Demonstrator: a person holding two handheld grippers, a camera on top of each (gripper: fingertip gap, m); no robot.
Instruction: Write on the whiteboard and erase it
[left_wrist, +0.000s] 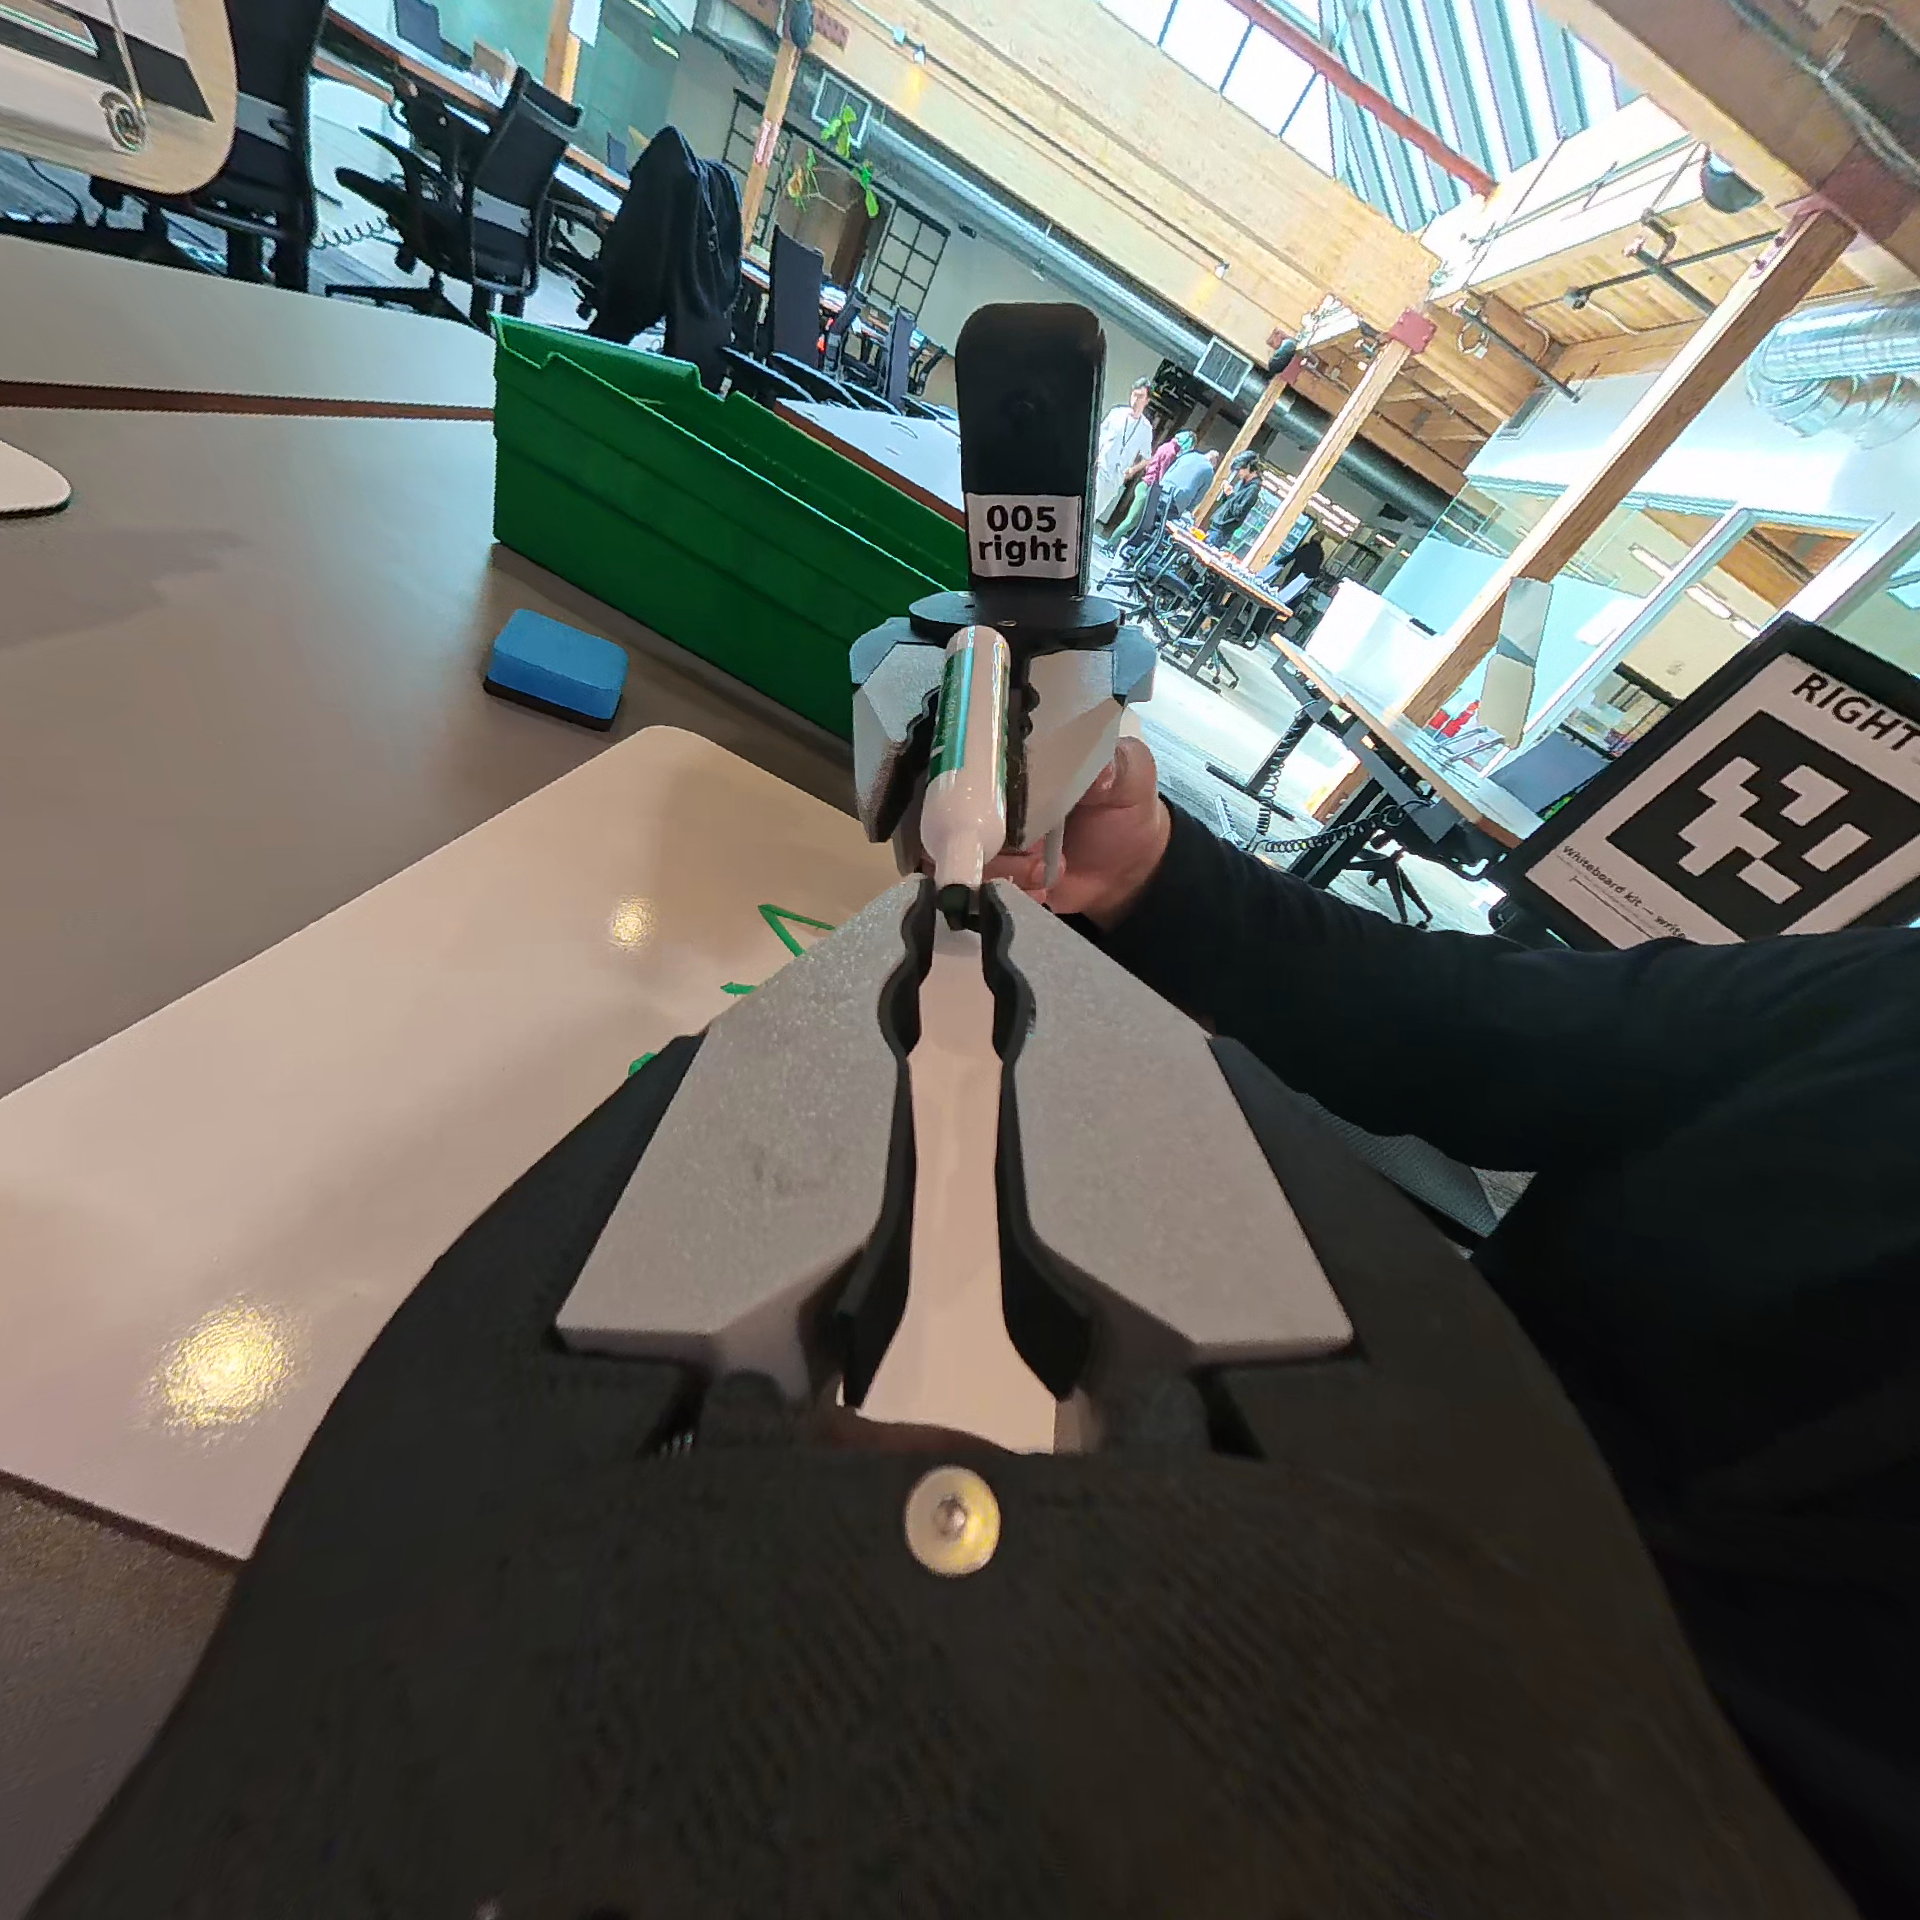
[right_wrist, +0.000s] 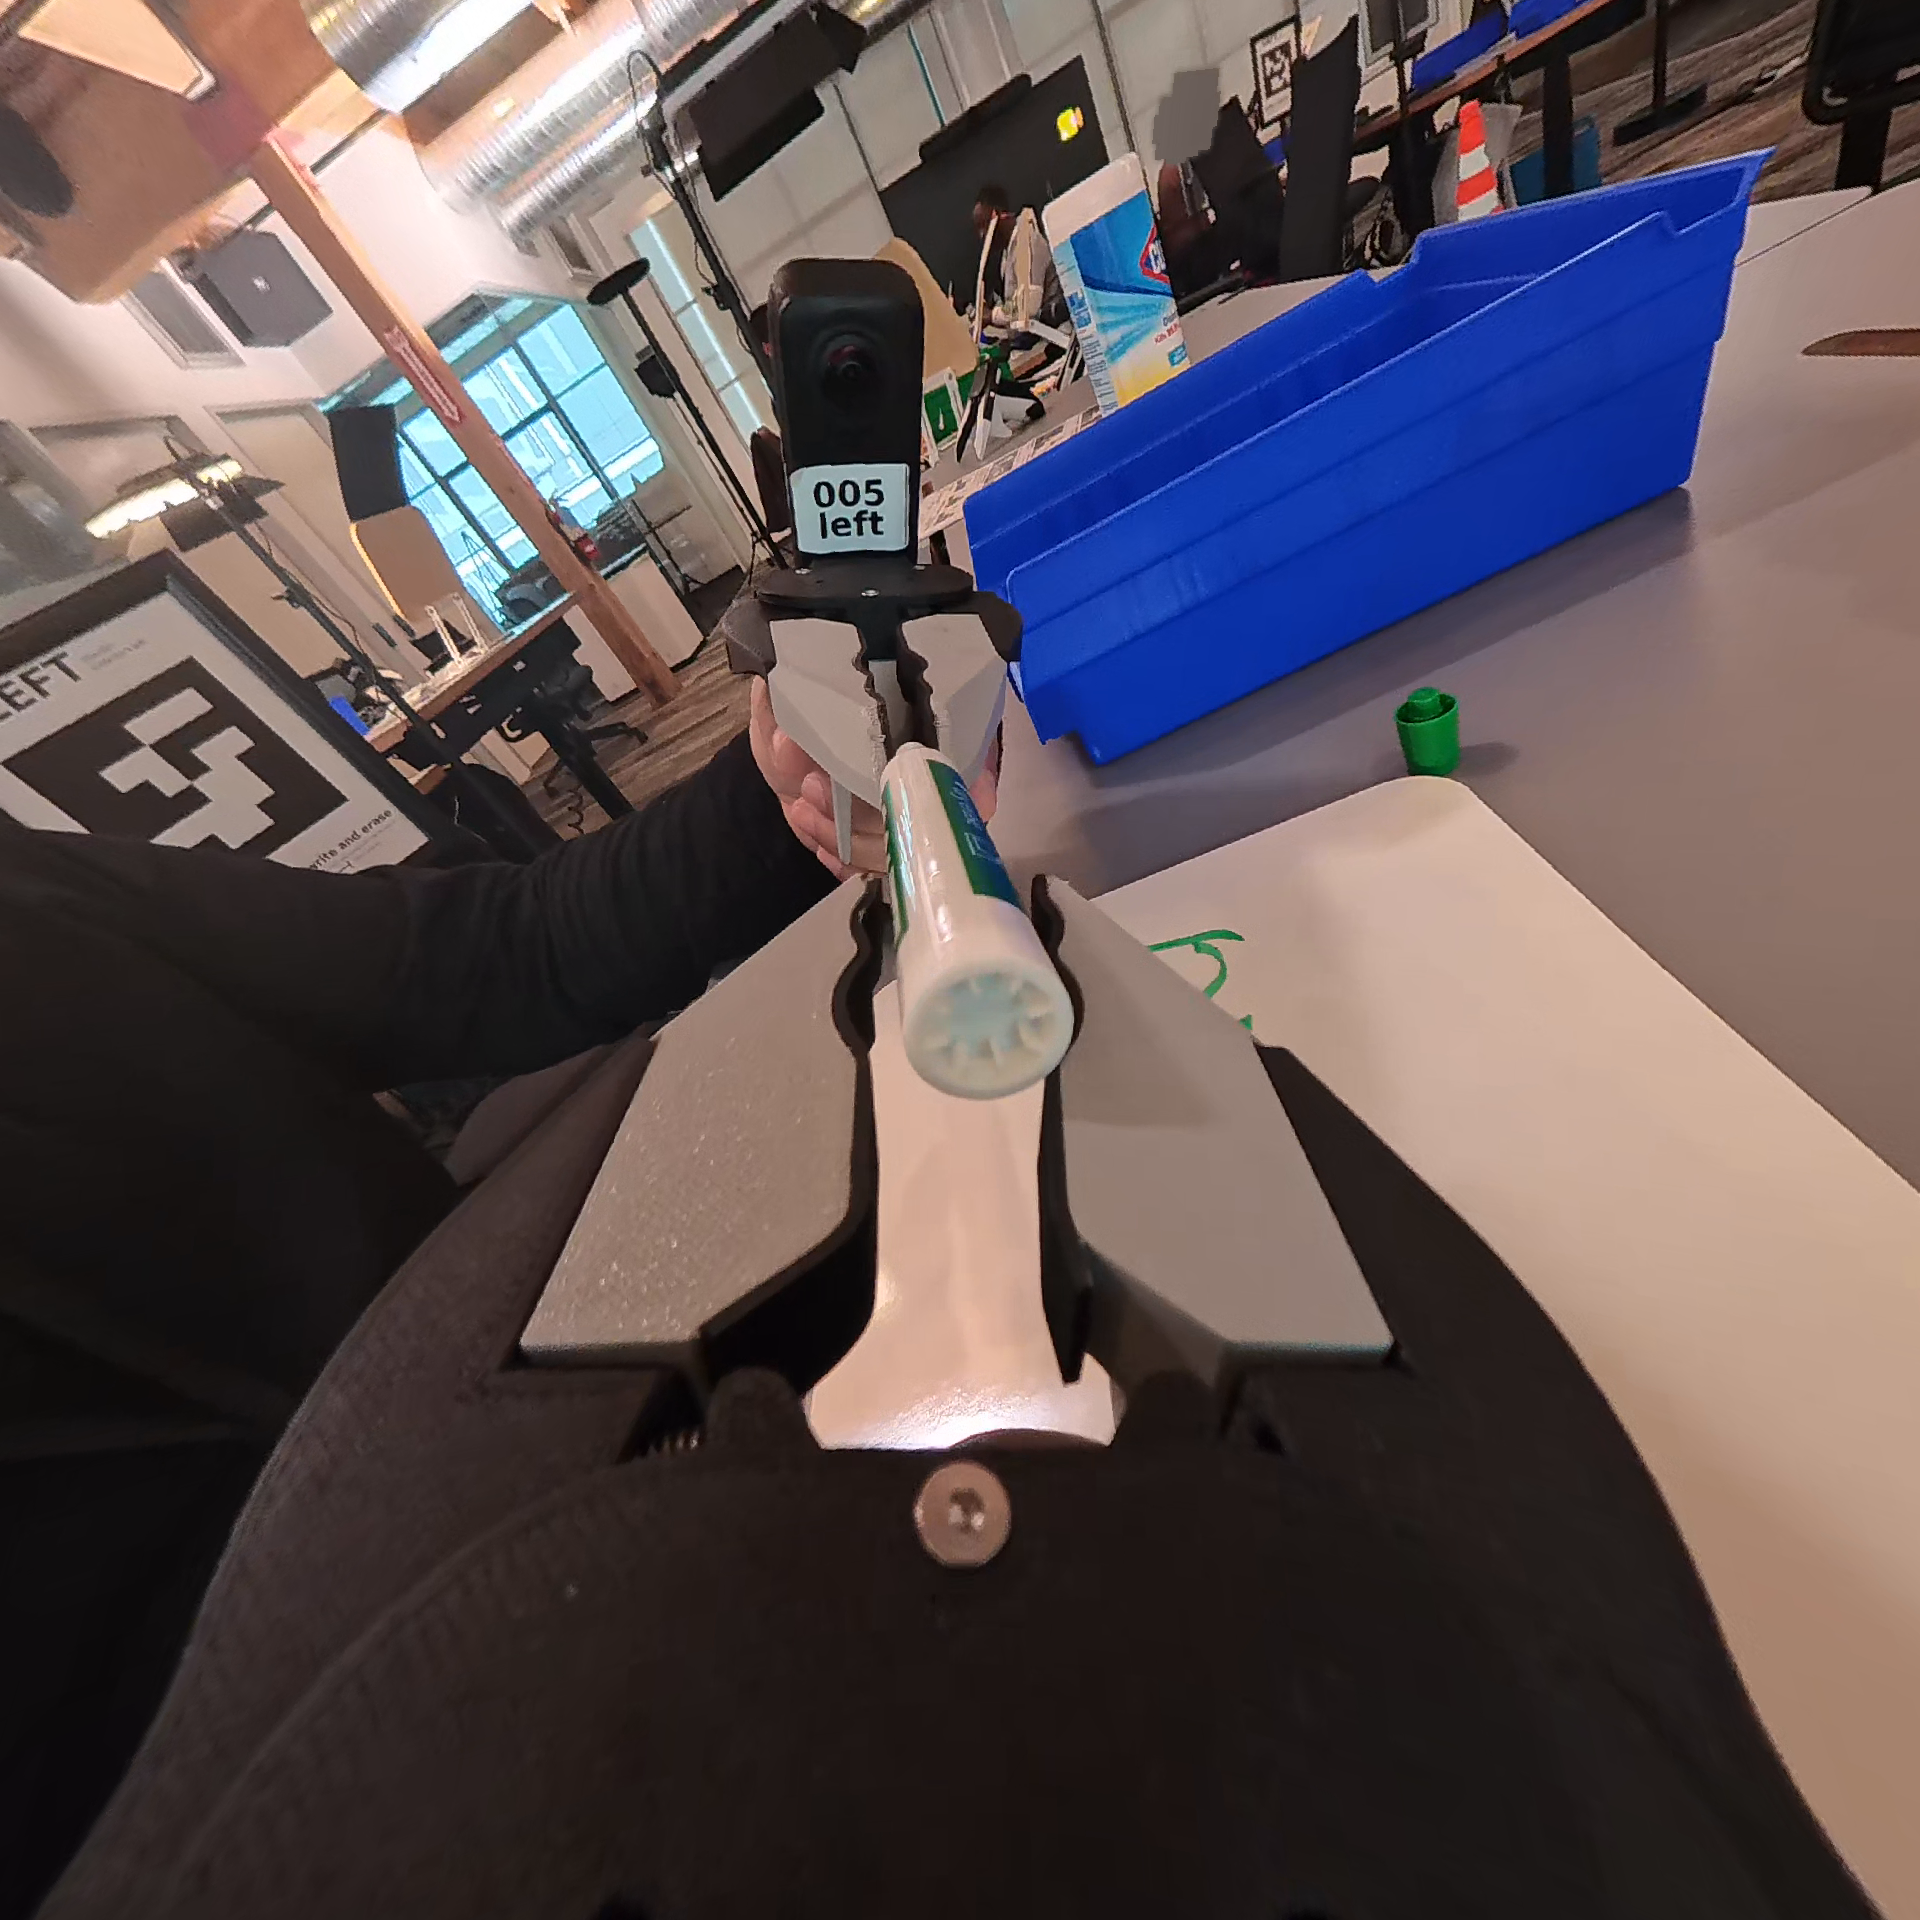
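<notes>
A white marker with a green band (right_wrist: 966, 935) is held level above the whiteboard (right_wrist: 1507, 1039). My right gripper (right_wrist: 956, 894) is shut on its barrel, with the back end towards that camera. In the left wrist view the marker (left_wrist: 966, 748) points at my left gripper (left_wrist: 956, 899). The left jaws stand narrowly apart, closed on the dark nib. Green strokes (left_wrist: 790, 930) lie on the whiteboard (left_wrist: 364, 1039) under the grippers. The green cap (right_wrist: 1429, 732) stands on the table beyond the board. A blue eraser (left_wrist: 556, 665) lies on the table past the board's far edge.
A green bin (left_wrist: 675, 499) stands behind the eraser. A blue bin (right_wrist: 1351, 468) and a wipes canister (right_wrist: 1117, 301) stand beyond the cap. Framed black-and-white pattern signs (left_wrist: 1745, 821) (right_wrist: 177, 758) stand at the table edges. Dark sleeves cross both views. My left and right fingertips are right by each other. The green cap (right_wrist: 1429, 732) is about equally far from each gripper, around 20 centimeters.
</notes>
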